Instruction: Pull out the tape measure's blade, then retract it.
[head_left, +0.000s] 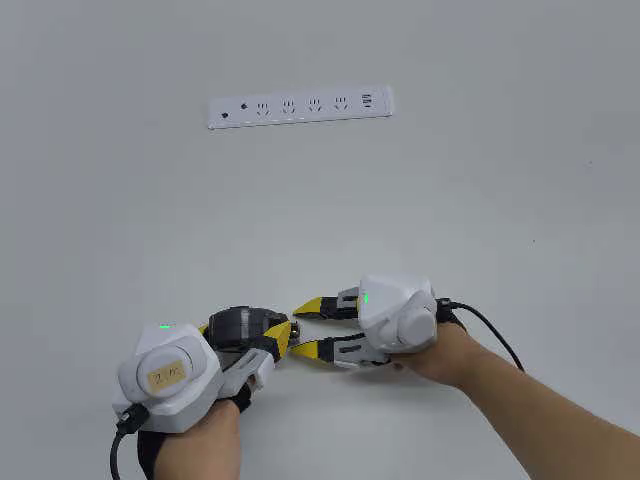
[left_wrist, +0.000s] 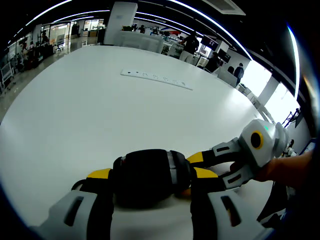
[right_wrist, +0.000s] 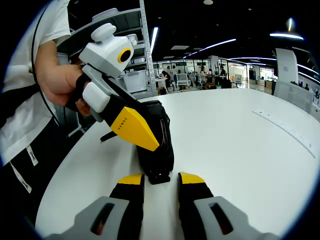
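A white power strip (head_left: 300, 106) lies far across the white table (head_left: 500, 200). Beyond, an open office with shelving (right_wrist: 132, 20) and long ceiling light strips (right_wrist: 220, 44).

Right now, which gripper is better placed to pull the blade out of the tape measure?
Right. The right gripper has its open fingers either side of the near end of the tape measure, ready to close there. The left gripper is shut on the case, bracing it.

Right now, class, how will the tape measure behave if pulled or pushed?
The tape measure looks rigid and compact, probably dense for its size. Its rounded black case might roll on edge if freed, but the left tool clamps it, so it likely won't slide.
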